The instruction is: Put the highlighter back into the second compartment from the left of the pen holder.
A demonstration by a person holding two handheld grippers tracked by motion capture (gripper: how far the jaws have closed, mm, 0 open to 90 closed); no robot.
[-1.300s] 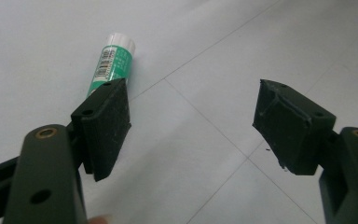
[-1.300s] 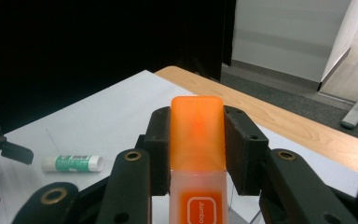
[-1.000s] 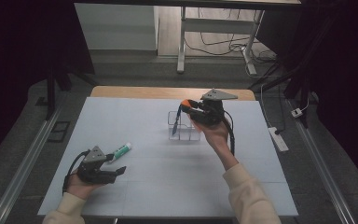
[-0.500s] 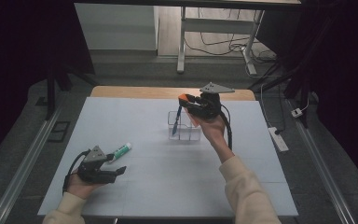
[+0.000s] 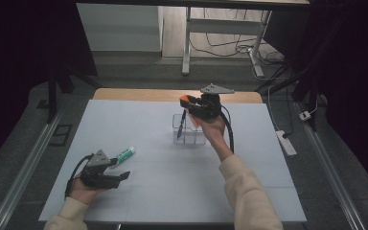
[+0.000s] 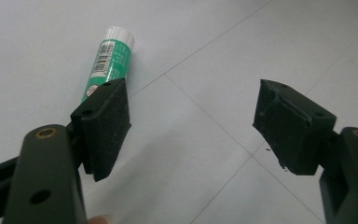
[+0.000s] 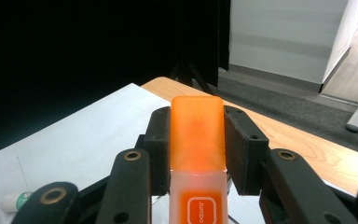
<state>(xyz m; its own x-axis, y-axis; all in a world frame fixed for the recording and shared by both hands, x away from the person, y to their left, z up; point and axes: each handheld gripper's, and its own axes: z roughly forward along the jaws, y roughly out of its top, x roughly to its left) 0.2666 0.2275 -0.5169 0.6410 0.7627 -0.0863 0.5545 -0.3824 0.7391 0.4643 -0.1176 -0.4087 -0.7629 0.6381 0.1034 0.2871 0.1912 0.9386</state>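
Meanwhile, the right gripper [image 5: 188,101] has carried its orange bottle [image 7: 197,140] leftward.

A white surface [image 5: 148,191] with a wooden far edge carries a clear box [image 5: 189,130] past its middle. A green tube [image 5: 123,155] lies flat, well apart from the box, nearer and to its left.

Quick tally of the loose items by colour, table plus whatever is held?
Orange: 1, the orange-capped bottle clamped in the right gripper
Green: 1, the green tube lying on the table
Clear: 1, the clear organiser box
Blue: 1, the blue pen-like item standing in that box
Total: 4
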